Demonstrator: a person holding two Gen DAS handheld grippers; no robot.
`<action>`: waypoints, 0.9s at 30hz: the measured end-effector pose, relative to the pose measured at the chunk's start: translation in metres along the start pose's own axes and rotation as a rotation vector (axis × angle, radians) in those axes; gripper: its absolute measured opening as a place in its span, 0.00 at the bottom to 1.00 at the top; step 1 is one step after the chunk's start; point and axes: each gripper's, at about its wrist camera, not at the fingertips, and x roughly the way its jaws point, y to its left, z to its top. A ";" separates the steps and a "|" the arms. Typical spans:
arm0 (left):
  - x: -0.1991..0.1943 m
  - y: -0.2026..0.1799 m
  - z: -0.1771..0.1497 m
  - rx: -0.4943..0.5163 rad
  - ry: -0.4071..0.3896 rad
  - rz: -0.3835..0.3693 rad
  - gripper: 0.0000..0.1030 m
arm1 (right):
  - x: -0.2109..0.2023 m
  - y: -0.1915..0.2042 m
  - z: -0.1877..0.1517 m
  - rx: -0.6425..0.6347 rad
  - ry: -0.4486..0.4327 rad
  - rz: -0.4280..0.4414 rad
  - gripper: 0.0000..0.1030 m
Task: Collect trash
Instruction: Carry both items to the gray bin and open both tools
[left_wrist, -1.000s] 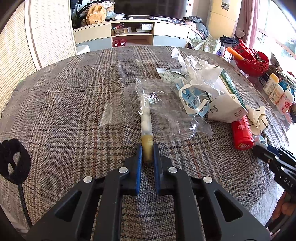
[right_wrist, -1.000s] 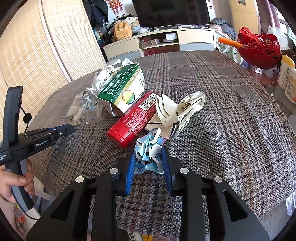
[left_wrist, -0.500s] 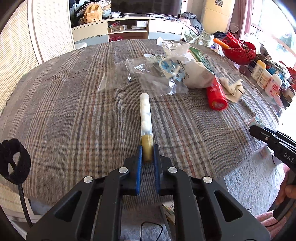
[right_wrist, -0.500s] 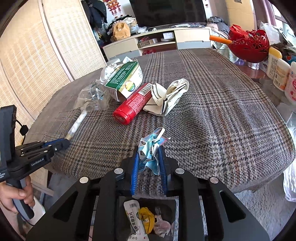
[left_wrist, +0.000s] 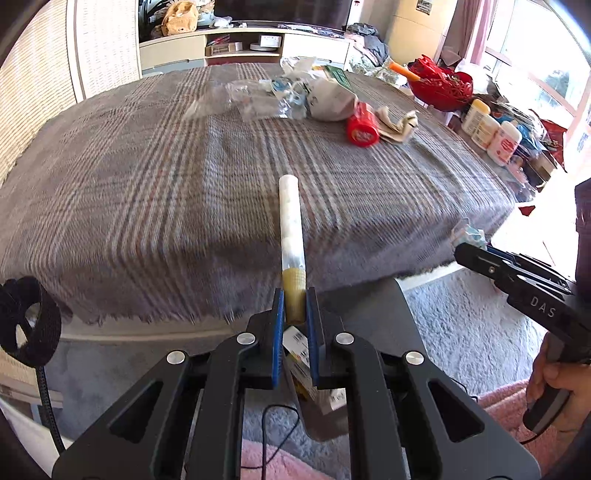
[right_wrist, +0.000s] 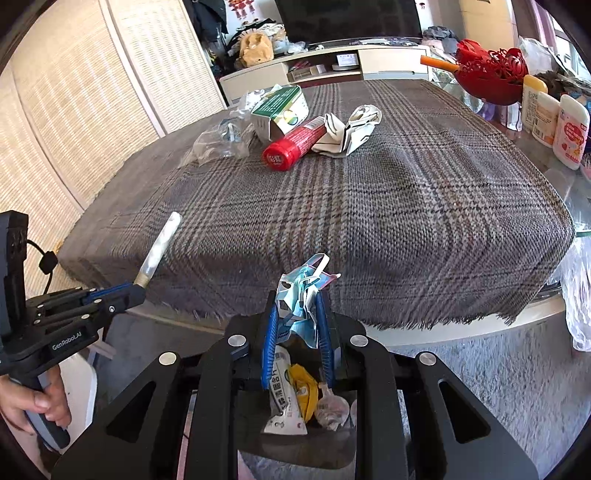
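Our left tongs (left_wrist: 294, 308) are clamped on the tan cap end of a slim white tube (left_wrist: 290, 221), which sticks out ahead of them over the near edge of the table (left_wrist: 147, 177). Our right tongs (right_wrist: 297, 314) are pinched on a crumpled blue and white wrapper (right_wrist: 303, 291), held just off the table's fringed edge and above an open dark bin (right_wrist: 295, 443) on the floor that already holds packets. More trash lies on the plaid cloth toward the far side: a red tube (right_wrist: 293, 146) on its side, a crumpled white paper (right_wrist: 351, 131) touching it, a green and white carton (right_wrist: 280, 110) just behind, and clear plastic wrap (right_wrist: 218, 142) beside that.
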 end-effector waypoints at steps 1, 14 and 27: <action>-0.002 -0.003 -0.006 0.000 0.003 -0.004 0.10 | -0.001 0.000 -0.003 -0.001 0.002 0.002 0.21; 0.025 -0.033 -0.071 -0.011 0.119 -0.041 0.10 | 0.022 -0.014 -0.050 0.053 0.127 0.047 0.21; 0.079 -0.039 -0.092 -0.044 0.257 -0.042 0.10 | 0.067 -0.025 -0.079 0.120 0.262 0.054 0.21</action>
